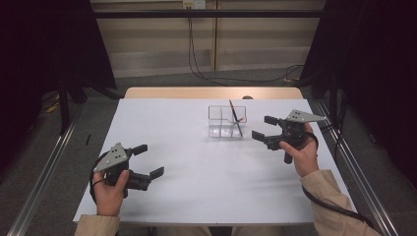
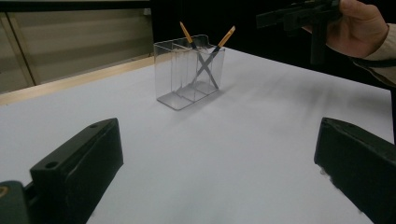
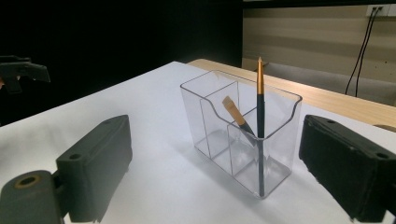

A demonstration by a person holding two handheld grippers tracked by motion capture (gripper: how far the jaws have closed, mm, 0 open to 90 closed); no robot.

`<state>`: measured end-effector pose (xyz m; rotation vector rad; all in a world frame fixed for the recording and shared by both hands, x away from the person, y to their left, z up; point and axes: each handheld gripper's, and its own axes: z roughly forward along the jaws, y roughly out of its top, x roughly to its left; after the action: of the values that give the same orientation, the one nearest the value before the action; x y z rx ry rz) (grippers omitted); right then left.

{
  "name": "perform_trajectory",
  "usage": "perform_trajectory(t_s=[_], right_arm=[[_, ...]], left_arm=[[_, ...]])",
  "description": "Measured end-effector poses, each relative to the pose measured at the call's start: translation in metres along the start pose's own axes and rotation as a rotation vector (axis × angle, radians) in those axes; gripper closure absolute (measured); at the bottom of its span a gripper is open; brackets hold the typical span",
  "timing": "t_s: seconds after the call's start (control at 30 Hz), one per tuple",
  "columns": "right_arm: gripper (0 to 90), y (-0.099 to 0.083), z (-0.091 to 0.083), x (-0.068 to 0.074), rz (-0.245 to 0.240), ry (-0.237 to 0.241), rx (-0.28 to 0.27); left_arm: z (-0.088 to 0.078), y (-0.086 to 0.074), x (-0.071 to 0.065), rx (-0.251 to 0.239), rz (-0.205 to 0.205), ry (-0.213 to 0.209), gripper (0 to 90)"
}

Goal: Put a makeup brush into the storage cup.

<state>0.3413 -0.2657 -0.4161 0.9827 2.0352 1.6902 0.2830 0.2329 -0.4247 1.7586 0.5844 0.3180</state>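
At lower left of the high view, the left tool hovers open and empty over the counter. Centre-right, the clear organizer holds two brushes, their bristles indistinct. Right of it, the right tool gapes empty.

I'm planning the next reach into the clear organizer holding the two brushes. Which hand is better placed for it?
Probably the right. The right gripper sits just beside the clear organizer, jaws open and facing the brushes. The left gripper rests far back near the table's front edge.
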Motion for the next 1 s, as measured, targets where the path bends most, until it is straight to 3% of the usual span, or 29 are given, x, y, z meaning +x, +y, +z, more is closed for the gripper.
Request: perform_trajectory(t_s=[1.0], right_arm=[[7.4,-0.021,-0.024,0.011,-0.036,0.003,0.03]], left_arm=[[0.0,0.0,0.0,0.004,0.002,-0.003,0.9]])
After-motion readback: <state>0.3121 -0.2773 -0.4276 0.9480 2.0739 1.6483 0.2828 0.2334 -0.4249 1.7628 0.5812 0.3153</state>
